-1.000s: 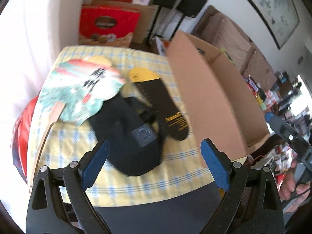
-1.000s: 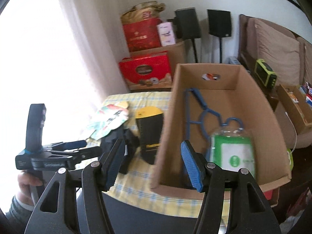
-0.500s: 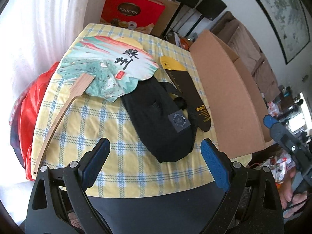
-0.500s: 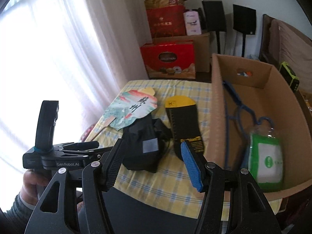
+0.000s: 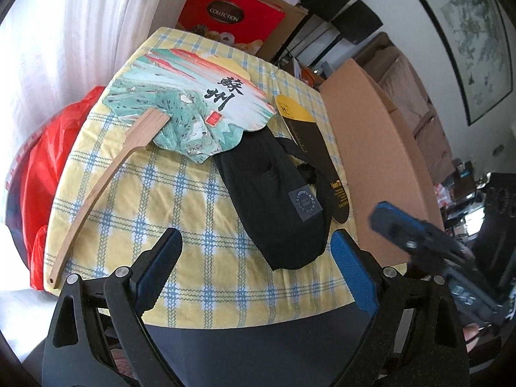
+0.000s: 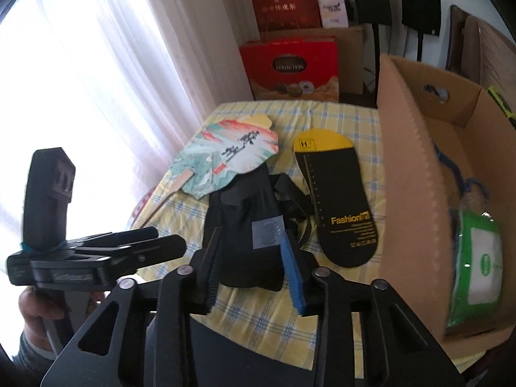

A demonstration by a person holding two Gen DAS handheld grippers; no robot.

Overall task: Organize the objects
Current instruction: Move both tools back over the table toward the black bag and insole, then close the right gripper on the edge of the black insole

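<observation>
My right gripper (image 6: pixel 254 274) has just been closing its jaws, and it has come lower and nearer to the table. The near end of the black sock bundle (image 6: pixel 248 235) now sits between its fingers. The motion blur hides the contact, so I cannot tell if the pads press the fabric already.

My left gripper (image 5: pixel 254 271) is wide open and empty, above the near edge of the yellow checked tablecloth (image 5: pixel 154 200), with the bundle just beyond its right finger.

The bundle lies in the middle of the table. Its far end goes under the painted fan (image 6: pixel 225 158), and the black and yellow insole card (image 6: pixel 338 203) lies just to its right. The cardboard box (image 6: pixel 416 200) stands at the right side, with a blue hanger (image 6: pixel 464 174) and a green wipes pack (image 6: pixel 477 264) already inside.

I judge the socks are the next item for the box. The strap and the fan may drag along when I lift.
</observation>
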